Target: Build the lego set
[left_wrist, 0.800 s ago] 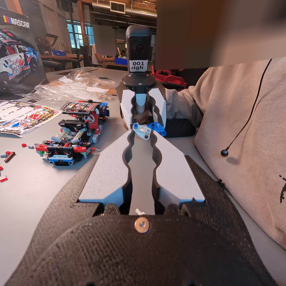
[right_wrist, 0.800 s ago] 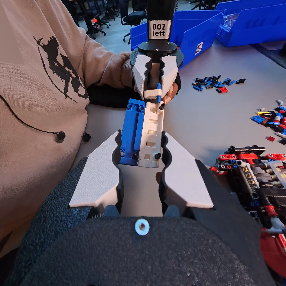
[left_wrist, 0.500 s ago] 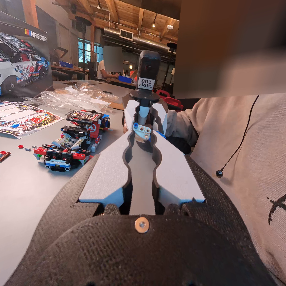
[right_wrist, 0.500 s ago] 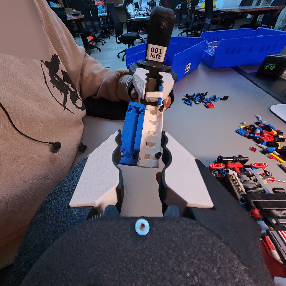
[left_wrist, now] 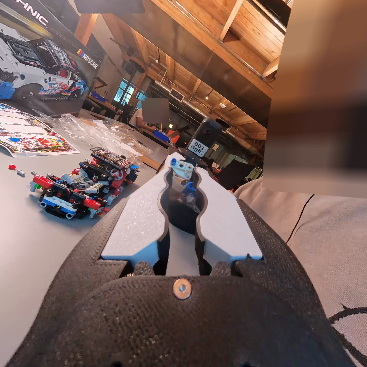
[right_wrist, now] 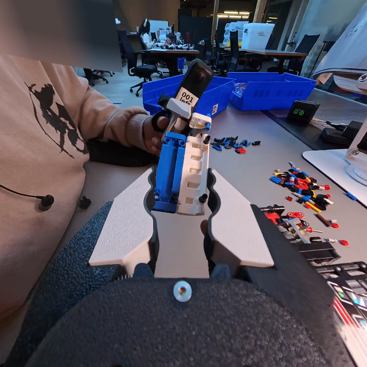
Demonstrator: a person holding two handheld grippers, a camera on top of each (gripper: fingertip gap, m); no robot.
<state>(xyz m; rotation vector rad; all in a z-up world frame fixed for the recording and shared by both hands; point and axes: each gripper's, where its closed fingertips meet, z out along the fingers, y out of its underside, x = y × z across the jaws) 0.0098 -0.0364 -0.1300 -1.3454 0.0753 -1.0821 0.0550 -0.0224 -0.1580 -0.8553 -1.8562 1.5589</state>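
Note:
My right gripper (right_wrist: 181, 175) is shut on a blue-and-white panel assembly (right_wrist: 174, 172) and holds it above the table, pointing away from me. My left gripper (left_wrist: 182, 171) is shut on a small white connector piece (left_wrist: 183, 166) with a blue pin. In the right wrist view that piece (right_wrist: 199, 121) sits just above the far end of the white panel, near a black pin (right_wrist: 206, 139), with a small gap. The left gripper is tilted there. The half-built car model (left_wrist: 85, 184) stands on the grey table to the left; its edge also shows in the right wrist view (right_wrist: 292, 224).
Two piles of loose parts (right_wrist: 234, 143) (right_wrist: 301, 184) lie on the table. Blue bins (right_wrist: 272, 91) stand at the back, a white stand base (right_wrist: 337, 164) to the right. A sticker sheet (left_wrist: 29, 137), plastic bags (left_wrist: 103, 131) and the set's box (left_wrist: 39, 69) are left. A person's torso is close. Left tips to right tips: about 6 centimetres.
Both grippers have risen and tilted upward. The left gripper has rotated, and its white piece has come off the panel's far end to sit just above it.

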